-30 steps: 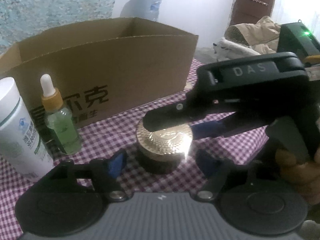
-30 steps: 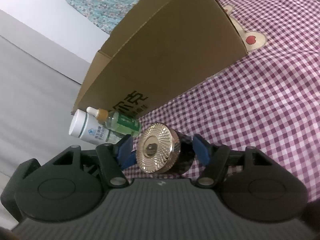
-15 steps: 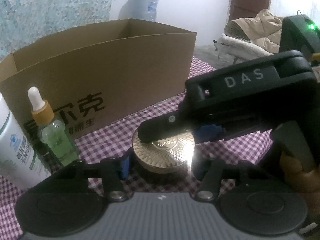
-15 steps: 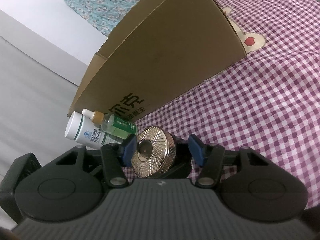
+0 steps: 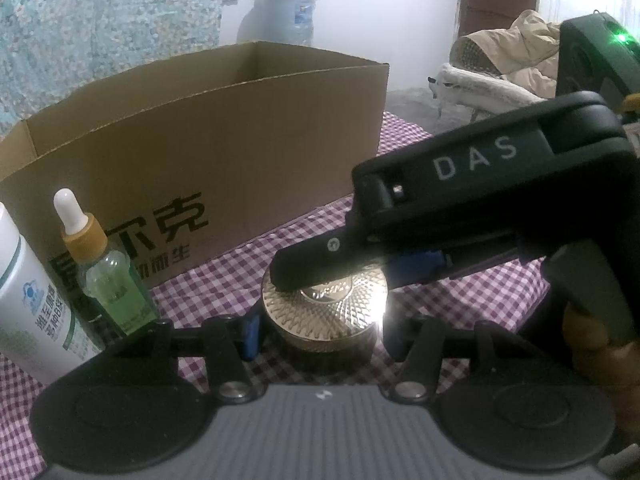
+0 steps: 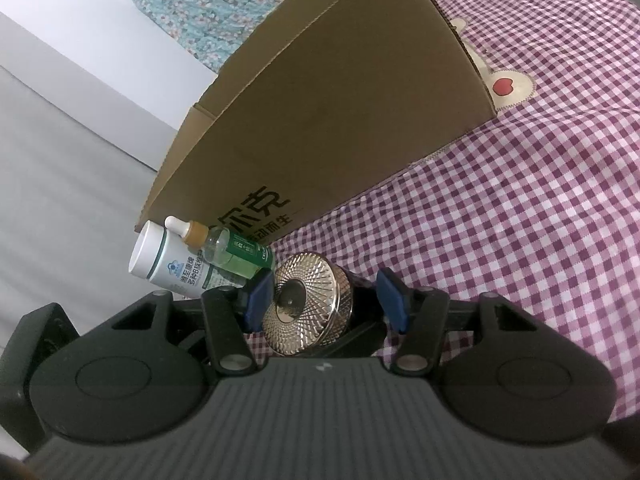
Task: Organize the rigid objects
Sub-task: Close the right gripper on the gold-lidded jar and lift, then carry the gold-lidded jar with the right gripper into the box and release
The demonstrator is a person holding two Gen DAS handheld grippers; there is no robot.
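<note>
A dark jar with a ribbed gold lid (image 5: 320, 312) stands on the checked cloth in front of an open cardboard box (image 5: 240, 140). My left gripper (image 5: 320, 332) is shut on the jar, a blue pad against each side. My right gripper (image 6: 326, 304) comes in from the right and is shut on the same jar (image 6: 308, 304); in the left wrist view one of its black fingers (image 5: 320, 256) lies across the lid. A green dropper bottle (image 5: 112, 284) and a white bottle (image 5: 28, 320) stand upright to the left of the jar.
The box (image 6: 340, 120) has tall walls and an open top. Purple checked cloth (image 6: 520, 240) stretches to the right of it. A hand (image 5: 592, 344) holds the right gripper's grip. A chair with a beige coat (image 5: 520, 52) stands behind.
Both pairs of jaws have narrowed onto the jar's sides. The left gripper has come a little closer to the jar, which has stayed on the cloth.
</note>
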